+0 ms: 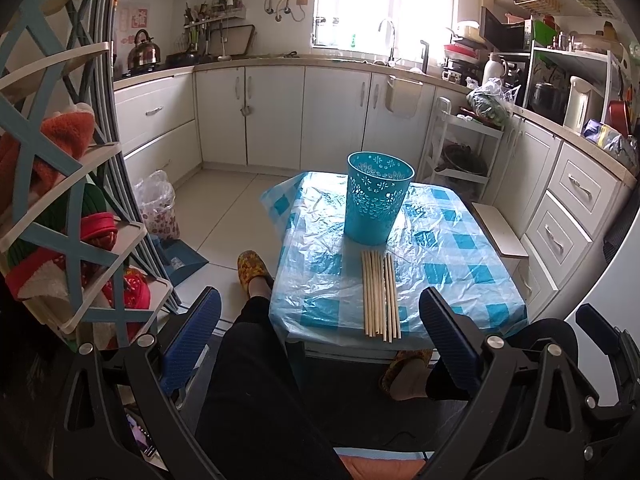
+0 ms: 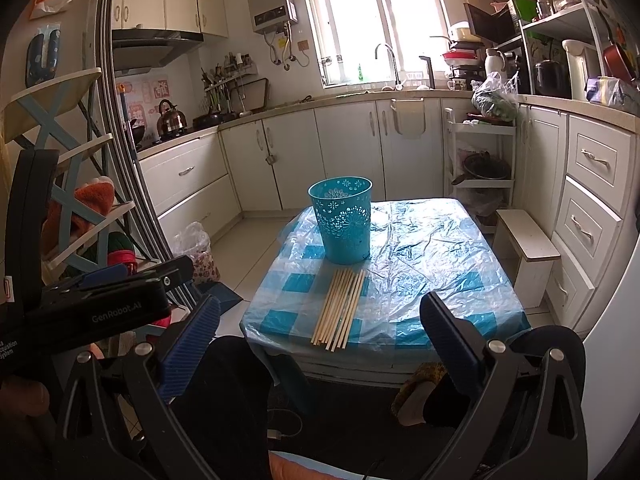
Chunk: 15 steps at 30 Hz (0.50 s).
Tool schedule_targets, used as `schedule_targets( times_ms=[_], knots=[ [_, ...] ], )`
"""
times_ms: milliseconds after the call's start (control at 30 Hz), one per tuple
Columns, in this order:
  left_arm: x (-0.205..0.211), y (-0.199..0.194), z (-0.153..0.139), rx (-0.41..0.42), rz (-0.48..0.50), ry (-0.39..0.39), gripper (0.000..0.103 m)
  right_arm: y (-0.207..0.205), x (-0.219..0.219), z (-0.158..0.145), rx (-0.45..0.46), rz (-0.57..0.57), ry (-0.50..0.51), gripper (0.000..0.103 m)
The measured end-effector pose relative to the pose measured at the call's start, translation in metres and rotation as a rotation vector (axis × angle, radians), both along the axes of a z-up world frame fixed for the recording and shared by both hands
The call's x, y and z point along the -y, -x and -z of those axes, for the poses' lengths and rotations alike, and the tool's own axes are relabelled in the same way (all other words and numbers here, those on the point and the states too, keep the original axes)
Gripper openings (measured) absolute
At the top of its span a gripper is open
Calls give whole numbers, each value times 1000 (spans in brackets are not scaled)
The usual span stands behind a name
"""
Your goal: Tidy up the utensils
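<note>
A small table [image 1: 460,240] under a blue-checked plastic cover stands in the middle of a kitchen floor. On it a teal perforated bin [image 1: 378,198] stands upright toward the table's far end. Just on the near side of the bin lies a bundle of wooden chopsticks [image 1: 380,294], side by side and flat on the cover, their far tips close to the bin's base and their near ends almost at the table's near edge; in the right wrist view the chopsticks [image 2: 340,308] slant a little to the left of the bin [image 2: 342,220].

The left gripper [image 1: 320,344] hangs back from the table's near edge, its blue-padded jaws spread wide and holding nothing. The right gripper [image 2: 320,346] is likewise short of the table [image 2: 460,264], jaws spread apart and empty. Neither touches the chopsticks or the bin.

A person's legs in dark trousers [image 1: 256,380] reach toward the table from below, with a patterned slipper [image 1: 252,270] on the floor left of the table and another foot under its near edge
</note>
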<state>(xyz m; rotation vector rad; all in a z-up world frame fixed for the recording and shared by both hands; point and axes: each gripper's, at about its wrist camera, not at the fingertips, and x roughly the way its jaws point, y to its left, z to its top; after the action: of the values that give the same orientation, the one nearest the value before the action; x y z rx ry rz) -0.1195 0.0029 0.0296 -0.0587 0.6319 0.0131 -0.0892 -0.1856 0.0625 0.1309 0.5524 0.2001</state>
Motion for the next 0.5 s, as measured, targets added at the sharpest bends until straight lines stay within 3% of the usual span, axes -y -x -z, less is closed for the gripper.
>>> schedule_targets(
  times_ms=[233, 500],
  knots=[
    [2, -20, 5, -14, -2, -13, 95, -17, 2, 7, -19, 4, 17, 96],
    [-4, -75, 28, -64, 0, 3, 95, -82, 13, 43, -98, 25, 55, 96]
  ],
)
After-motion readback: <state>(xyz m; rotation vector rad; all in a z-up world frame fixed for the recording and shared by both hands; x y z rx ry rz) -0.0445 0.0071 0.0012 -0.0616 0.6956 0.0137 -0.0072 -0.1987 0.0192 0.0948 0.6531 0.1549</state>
